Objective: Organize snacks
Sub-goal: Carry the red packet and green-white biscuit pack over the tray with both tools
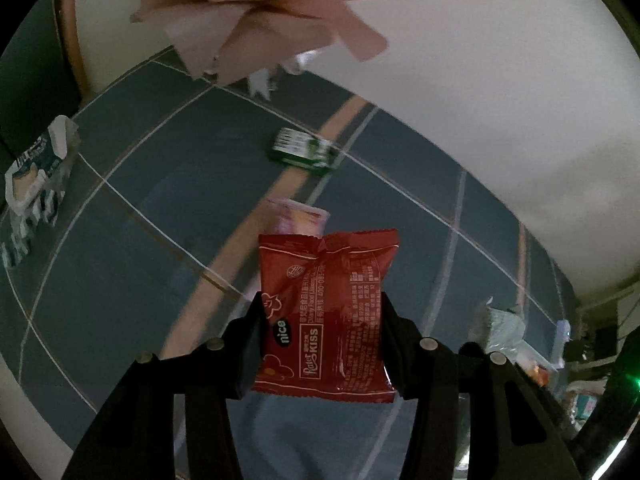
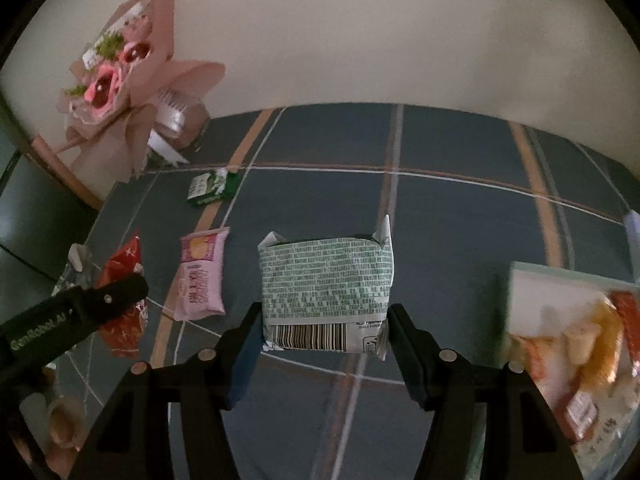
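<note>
Left wrist view, nearest first: the left tool (image 1: 322, 344) is clamped on a red snack packet (image 1: 326, 312), its pads pressing both side edges, and the packet hangs clear of the blue plaid table (image 1: 140, 208). Just past it a pink snack pouch (image 1: 298, 218) lies on the cloth, a green packet (image 1: 302, 152) sits farther off, and a wrapped bouquet (image 1: 256, 4) leans against the wall beyond.

Right wrist view shows the right tool (image 2: 324, 340) gripping a white-and-green printed packet (image 2: 326, 292) by its sides, also lifted off the cloth.

Both grips pinch only the lower part of soft, air-filled bags, so either one could, I judge, slip or swing out if carried fast, and a harder squeeze might crush what is inside. With two tools travelling together, they might also knock into each other on reaching the same spot.

Near the right edge of that view stands a pale tray or box (image 2: 560, 280) already holding several snacks in orange, yellow and red wrappers; they are too blurred to name. It looks the likely destination. Loose packets remain on the table.
</note>
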`<state>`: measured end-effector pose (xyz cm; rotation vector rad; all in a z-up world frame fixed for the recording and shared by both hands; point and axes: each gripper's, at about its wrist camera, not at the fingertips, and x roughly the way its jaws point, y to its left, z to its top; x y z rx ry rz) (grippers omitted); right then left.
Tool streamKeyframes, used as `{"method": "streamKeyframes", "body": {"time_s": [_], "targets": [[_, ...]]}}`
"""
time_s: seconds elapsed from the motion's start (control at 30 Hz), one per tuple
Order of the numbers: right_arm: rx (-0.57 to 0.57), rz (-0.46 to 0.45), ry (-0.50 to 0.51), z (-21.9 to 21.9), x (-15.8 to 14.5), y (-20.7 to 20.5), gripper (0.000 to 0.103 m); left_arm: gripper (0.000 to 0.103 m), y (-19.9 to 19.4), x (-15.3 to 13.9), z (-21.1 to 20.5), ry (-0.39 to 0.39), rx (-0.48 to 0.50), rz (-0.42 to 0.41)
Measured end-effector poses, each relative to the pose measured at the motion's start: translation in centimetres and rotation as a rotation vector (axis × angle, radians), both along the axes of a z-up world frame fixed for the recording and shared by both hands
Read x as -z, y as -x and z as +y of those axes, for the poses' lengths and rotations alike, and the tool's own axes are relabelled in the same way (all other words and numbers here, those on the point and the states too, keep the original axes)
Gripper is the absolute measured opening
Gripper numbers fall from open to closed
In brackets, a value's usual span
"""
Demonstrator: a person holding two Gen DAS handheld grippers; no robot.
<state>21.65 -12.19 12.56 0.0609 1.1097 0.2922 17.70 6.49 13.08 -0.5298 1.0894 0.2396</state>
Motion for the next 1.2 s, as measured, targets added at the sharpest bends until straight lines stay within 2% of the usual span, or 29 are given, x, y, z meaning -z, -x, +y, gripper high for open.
{"method": "streamKeyframes", "body": {"time_s": [0.13, 0.33, 0.6, 0.77, 0.97, 1.2], "targets": [[0.056, -0.008, -0.045, -3.3, -0.4, 0.9, 0.064, 0.053, 0.3, -0.7, -4.0, -0.002, 0.033, -0.006], [0.168, -0.002, -0.046, -9.7, 0.2, 1.5, 0.064, 0.053, -0.2, -0.3, -10.6, -0.004, 0.124, 0.011], [0.405, 0.015, -0.034, -21.1, 0.6, 1.8, 0.064, 0.053, -1.3, 0.2, -18.8, -0.034, 0.261, 0.027], [0.52, 0.02, -0.047, -26.8, 0.5, 2.8, 0.064, 0.053, -1.6, 0.1, -23.4, -0.051, 0.353, 0.015], [0.588, -0.002, -0.055, -30.6, -0.3, 3.7, 0.064, 0.053, -1.3, 1.0, -27.7, -0.057, 0.44, -0.003], [0.625, -0.029, -0.061, -33.3, -1.0, 4.5, 0.064, 0.053, -1.9, 1.7, -30.2, -0.055, 0.489, -0.018]]}}
